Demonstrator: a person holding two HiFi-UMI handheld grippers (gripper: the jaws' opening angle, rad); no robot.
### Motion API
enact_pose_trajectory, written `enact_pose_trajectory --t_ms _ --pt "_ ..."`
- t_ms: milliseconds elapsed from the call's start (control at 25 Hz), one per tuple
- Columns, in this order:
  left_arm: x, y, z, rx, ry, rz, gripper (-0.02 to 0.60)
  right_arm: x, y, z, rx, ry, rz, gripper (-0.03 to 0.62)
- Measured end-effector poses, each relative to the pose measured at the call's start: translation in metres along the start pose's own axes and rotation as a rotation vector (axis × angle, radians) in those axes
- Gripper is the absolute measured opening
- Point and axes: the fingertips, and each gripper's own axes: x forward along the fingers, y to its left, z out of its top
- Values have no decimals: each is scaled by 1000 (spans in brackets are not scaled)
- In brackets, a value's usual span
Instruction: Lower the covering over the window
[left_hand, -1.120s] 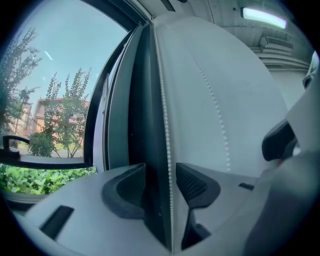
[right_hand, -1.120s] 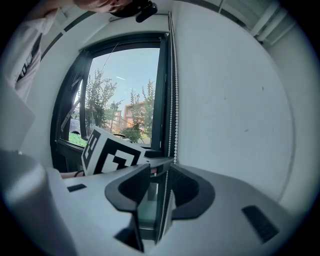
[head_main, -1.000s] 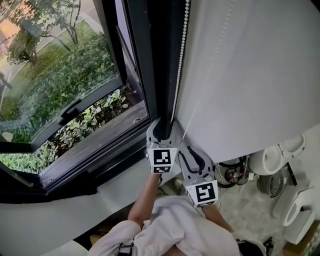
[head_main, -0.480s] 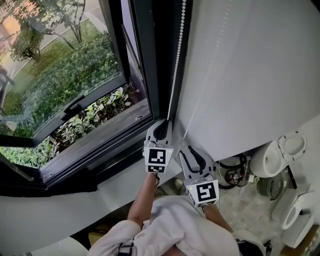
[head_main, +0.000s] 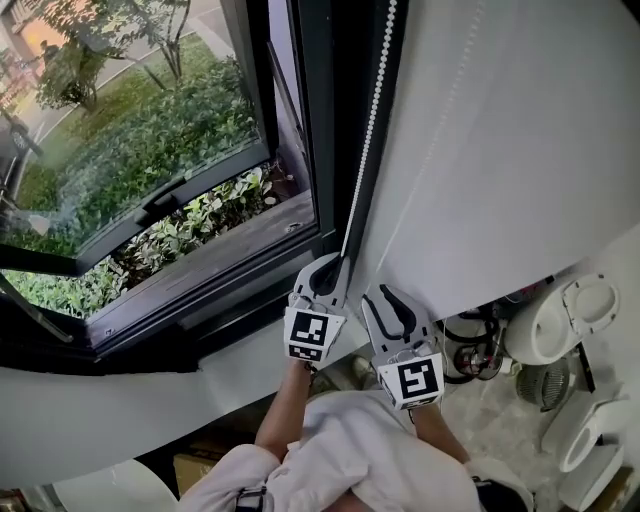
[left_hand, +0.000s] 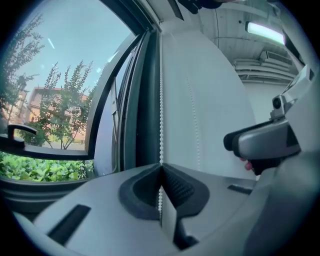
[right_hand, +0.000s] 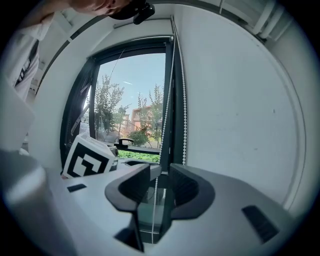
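A white bead chain (head_main: 368, 140) hangs beside the dark window frame (head_main: 320, 120). My left gripper (head_main: 335, 265) has just closed, and its jaws are shut on this chain (left_hand: 160, 125), which runs down into the pinched pads of the left gripper (left_hand: 160, 176). My right gripper (head_main: 392, 298) sits just to its right, open. A second strand (right_hand: 155, 192) passes loosely between the pads of the right gripper (right_hand: 159, 182), and another strand (right_hand: 184, 120) hangs beyond it. The window glass (head_main: 130, 150) is uncovered in every view.
A white wall (head_main: 520, 130) fills the right side next to the chain. Below the window runs a white sill (head_main: 150, 400). A window handle (head_main: 165, 205) sits on the open sash. Fans and white appliances (head_main: 560, 330) stand on the floor at the right.
The left gripper's jaws have gone from open to shut on the bead chain, and it has shifted slightly towards the window frame. The right gripper has stayed open and nearly still.
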Motion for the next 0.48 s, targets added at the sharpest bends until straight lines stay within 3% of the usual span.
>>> enact_pose_trajectory --t_ms 480 --pt "-39 -5 -11 -12 4 15 14 17 11 40 9 -78 117 120"
